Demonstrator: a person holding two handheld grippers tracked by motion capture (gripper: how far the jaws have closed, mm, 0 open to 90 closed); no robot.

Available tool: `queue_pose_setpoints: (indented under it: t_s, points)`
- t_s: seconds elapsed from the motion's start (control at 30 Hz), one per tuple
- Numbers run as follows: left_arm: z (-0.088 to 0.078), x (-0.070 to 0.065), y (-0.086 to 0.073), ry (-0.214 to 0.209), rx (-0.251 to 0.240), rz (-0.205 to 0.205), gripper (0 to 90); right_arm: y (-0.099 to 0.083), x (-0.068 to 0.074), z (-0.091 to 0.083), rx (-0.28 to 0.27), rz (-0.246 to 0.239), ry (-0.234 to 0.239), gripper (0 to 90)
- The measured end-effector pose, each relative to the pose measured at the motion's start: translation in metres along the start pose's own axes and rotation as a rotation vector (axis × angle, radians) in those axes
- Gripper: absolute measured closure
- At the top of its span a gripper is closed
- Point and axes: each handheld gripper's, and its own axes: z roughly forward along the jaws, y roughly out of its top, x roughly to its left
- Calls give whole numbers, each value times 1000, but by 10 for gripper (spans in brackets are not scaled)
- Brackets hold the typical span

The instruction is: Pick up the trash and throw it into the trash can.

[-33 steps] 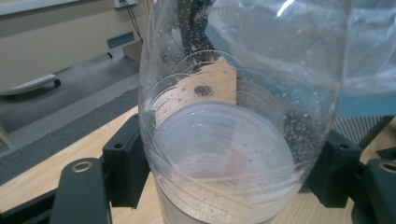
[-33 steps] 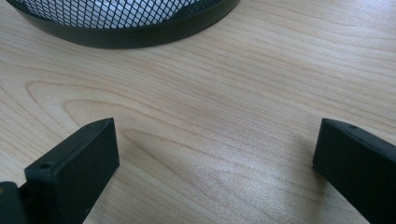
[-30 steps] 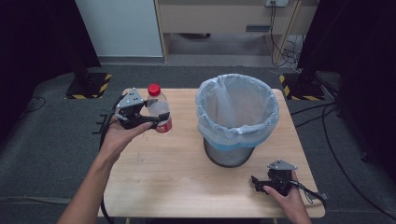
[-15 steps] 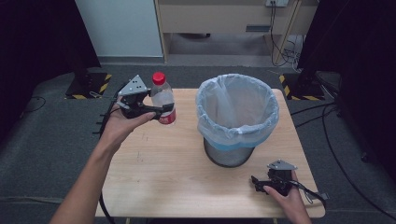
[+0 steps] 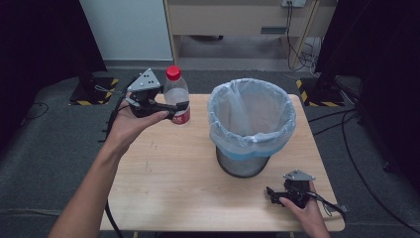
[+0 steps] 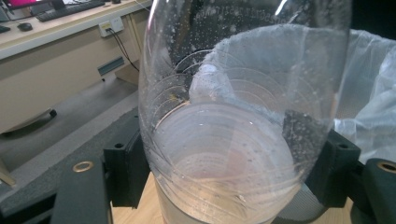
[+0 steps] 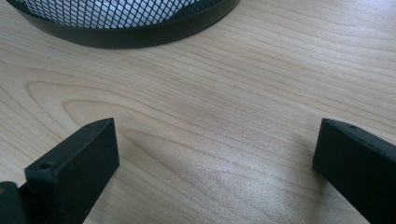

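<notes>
Gripping the bottle (image 5: 176,94), left gripper (image 5: 171,106) fingers beside bin (image 5: 251,148) — right gripper (image 5: 273,193) fingers spread.

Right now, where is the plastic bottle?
In the high view, the bottle is held upright in the left gripper, above the table's far-left corner, left of the lined bin.

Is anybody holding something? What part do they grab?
The left hand-held gripper holds the bottle around its lower body. The right hand-held gripper is open, holding nothing.
</notes>
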Motion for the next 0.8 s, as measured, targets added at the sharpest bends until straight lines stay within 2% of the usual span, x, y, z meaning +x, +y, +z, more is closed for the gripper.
queue_pose_setpoints:
  t_s: [0.13,0.3,0.47,0.8]
  points:
    - [0,-3,12,-17,-9,15,267,0,0,0,-1,0,-2,3]
    - [0,-6,18,-37,-5,34,267,0,0,0,-1,0,-2,3]
    - [-4,-5,25,-53,-13,28,267,0,0,0,-1,-1,-1,3]
    - [-6,-12,43,-75,-15,64,267,0,0,0,-1,-1,-1,3]
